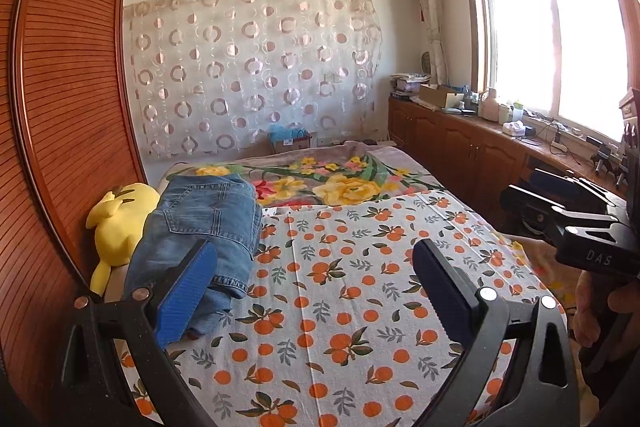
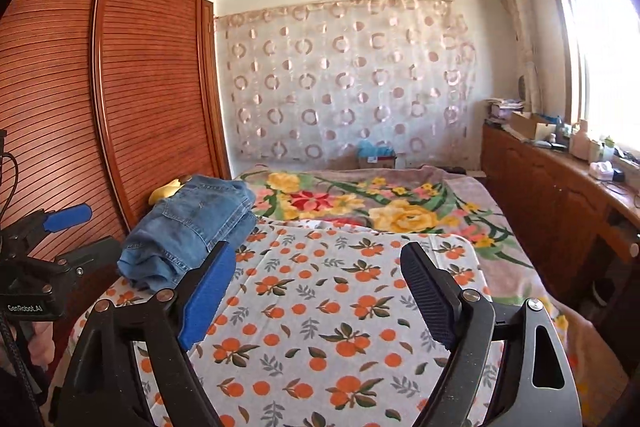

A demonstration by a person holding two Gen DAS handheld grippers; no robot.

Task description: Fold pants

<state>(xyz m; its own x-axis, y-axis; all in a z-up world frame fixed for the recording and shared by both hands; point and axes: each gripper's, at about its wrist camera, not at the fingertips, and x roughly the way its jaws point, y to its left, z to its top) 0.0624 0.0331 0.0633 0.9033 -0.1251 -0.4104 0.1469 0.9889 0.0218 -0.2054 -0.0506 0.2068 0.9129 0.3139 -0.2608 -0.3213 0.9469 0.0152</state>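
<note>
So here's where I'm at: both grippers are up over the bed and neither one has anything in it. My left gripper point(image 1: 316, 291) has its 2 blue-padded fingers spread wide, hanging above the orange-print sheet point(image 1: 340, 307). The right gripper point(image 2: 318, 291) is spread just as wide over the same sheet point(image 2: 320, 315), also holding nothing.

The jeans point(image 1: 200, 231) are sitting in a folded stack at the left edge of the bed, back pocket facing up, hems hanging toward me. From the left wrist view the left finger pad point(image 1: 186, 299) overlaps the near end of the pile, but I can't tell if it's actually touching the denim. In the right wrist view the jeans point(image 2: 188, 231) are clearly to the left of the fingers.

A yellow plush toy point(image 1: 120, 223) is wedged between the jeans and the wooden wardrobe point(image 1: 60, 87). Past the sheet there's a floral blanket point(image 1: 340, 183) covering the far half of the bed. Window point(image 1: 548, 39) on the right is blasting light in.
</note>
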